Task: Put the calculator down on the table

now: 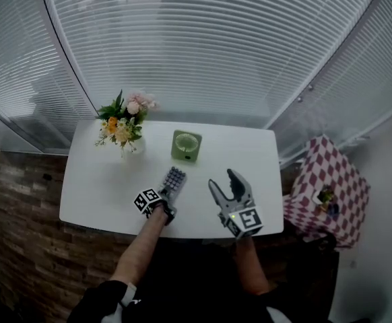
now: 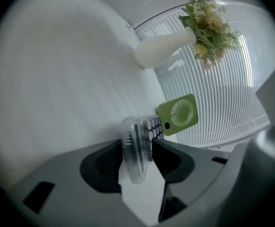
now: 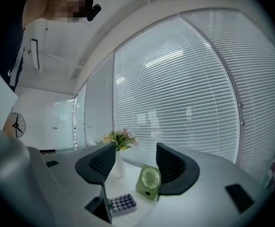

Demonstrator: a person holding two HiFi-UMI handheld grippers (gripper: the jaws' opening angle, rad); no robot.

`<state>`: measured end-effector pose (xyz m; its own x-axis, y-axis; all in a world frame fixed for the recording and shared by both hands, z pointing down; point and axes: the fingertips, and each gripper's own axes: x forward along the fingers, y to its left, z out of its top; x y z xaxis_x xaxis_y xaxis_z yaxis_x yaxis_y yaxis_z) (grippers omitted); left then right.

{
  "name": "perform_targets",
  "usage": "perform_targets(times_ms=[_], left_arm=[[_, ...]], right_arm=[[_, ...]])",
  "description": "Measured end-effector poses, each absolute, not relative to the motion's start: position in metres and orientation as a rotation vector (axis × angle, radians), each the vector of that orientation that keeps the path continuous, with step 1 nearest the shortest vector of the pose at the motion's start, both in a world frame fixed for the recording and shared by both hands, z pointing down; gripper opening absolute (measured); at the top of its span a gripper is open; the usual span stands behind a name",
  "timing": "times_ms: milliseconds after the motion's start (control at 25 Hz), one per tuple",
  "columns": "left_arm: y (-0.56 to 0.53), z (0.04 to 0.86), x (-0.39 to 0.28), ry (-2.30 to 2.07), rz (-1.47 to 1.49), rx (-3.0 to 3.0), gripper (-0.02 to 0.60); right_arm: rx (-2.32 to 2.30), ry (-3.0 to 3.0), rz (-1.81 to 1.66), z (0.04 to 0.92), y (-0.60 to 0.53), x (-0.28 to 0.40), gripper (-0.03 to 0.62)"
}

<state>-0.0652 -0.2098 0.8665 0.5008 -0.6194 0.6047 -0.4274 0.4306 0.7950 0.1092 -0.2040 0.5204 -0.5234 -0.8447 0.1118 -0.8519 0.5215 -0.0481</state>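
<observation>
White table (image 1: pixel 102 180) lies under both grippers. Flowers in a white vase (image 1: pixel 123 130) stand well ahead and to the left of the L gripper (image 1: pixel 167 198). Green fan (image 1: pixel 186 145) is ahead, btwn the two tools. R gripper (image 1: pixel 224 180) hovers about level, jaws wide apart, nothing in them. L gripper tilts down, pads against both faces of the calculator (image 1: pixel 174 178) at its near end. The rest sticks out ahead of the jaws, low on the tabletop, toward the fan.

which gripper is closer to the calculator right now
Left. The left gripper has the calculator between its jaws; the right gripper is open, off to the calculator's right in the head view, not touching it.
</observation>
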Motion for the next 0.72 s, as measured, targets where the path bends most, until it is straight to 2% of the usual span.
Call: perform_targets(times_ms=[120,200,480,720], left_arm=[[-0.205,0.863,-0.068,-1.128,-0.149,1.155,0.221],[-0.201,0.862,-0.072,-1.148,-0.151,1.135,0.238],[-0.2,0.834,-0.099,-1.197,-0.213,1.21,0.247],[-0.215,0.743,-0.123,-1.26,-0.284,1.528,0.253]], right_arm=[[1.496,-2.664,0.153,0.524,-0.204,0.111,0.249],[1.487,-2.669,0.162,0.525,-0.202,0.111,0.249],[1.477,-2.674,0.166,0.526,-0.202,0.105,0.249],[1.472,-2.667,0.18,0.533,-0.205,0.104,0.249]])
